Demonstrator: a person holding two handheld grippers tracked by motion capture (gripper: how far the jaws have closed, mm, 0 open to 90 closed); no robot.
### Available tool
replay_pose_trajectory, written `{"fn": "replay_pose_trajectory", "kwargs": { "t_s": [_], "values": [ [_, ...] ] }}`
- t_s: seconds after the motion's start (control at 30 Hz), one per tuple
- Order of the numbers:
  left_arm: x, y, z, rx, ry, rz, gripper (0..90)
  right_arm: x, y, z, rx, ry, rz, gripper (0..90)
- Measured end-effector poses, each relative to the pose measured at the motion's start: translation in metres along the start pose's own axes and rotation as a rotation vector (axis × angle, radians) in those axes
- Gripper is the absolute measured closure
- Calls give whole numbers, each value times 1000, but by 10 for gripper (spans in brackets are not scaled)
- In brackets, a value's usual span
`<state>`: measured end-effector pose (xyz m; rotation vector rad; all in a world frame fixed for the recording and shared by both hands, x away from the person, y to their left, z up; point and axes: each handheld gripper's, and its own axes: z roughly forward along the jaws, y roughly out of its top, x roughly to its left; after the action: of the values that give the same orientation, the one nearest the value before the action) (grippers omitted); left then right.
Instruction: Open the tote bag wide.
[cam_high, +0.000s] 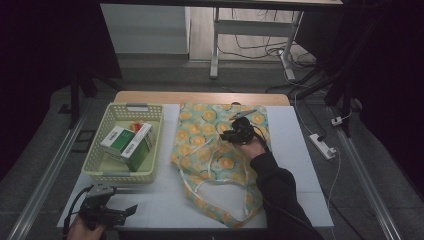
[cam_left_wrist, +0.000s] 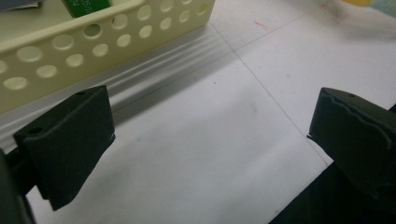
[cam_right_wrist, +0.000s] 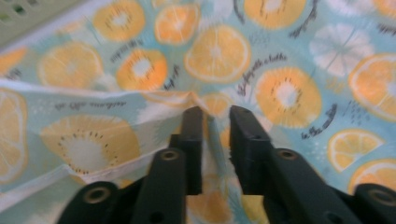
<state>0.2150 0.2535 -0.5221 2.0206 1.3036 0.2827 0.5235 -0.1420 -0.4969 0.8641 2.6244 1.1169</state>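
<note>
- Jaws of the left gripper (cam_high: 131, 210), lower left of the high view, stand wide apart and empty over the bench (cam_high: 165, 200), near the basket (cam_high: 95, 170).
- Right gripper (cam_right_wrist: 215, 114), centre: jaws narrowly parted, a fold of the fruit-print bag (cam_high: 200, 140) between them.
- Step, judged: opening the bag; next, pinch and lift its edge.

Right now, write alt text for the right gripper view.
The right gripper points its two black jaws at a raised fold of the orange-slice print cloth bag, with a narrow gap between them and fabric showing in that gap. A corner of the pale basket shows top left.
</note>
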Motion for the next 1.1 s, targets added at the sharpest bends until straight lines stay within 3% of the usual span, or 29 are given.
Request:
{"fn": "replay_pose_trajectory", "kwargs": {
  "t_s": [0.47,0.6,0.73,0.9,1.1],
  "values": [
    [0,0,0,-2,2,1,2,9,2,-30,-60,17,28,464],
    [0,0,0,-3,3,1,2,18,1,-38,-68,29,24,349],
    [0,0,0,-3,3,2,1,27,-2,-43,-57,25,18,245],
    [0,0,0,-4,3,1,1,35,-5,-49,-48,32,5,202],
    [-1,0,0,-4,4,2,1,52,-13,-53,-17,84,-23,105]
  ]
}}
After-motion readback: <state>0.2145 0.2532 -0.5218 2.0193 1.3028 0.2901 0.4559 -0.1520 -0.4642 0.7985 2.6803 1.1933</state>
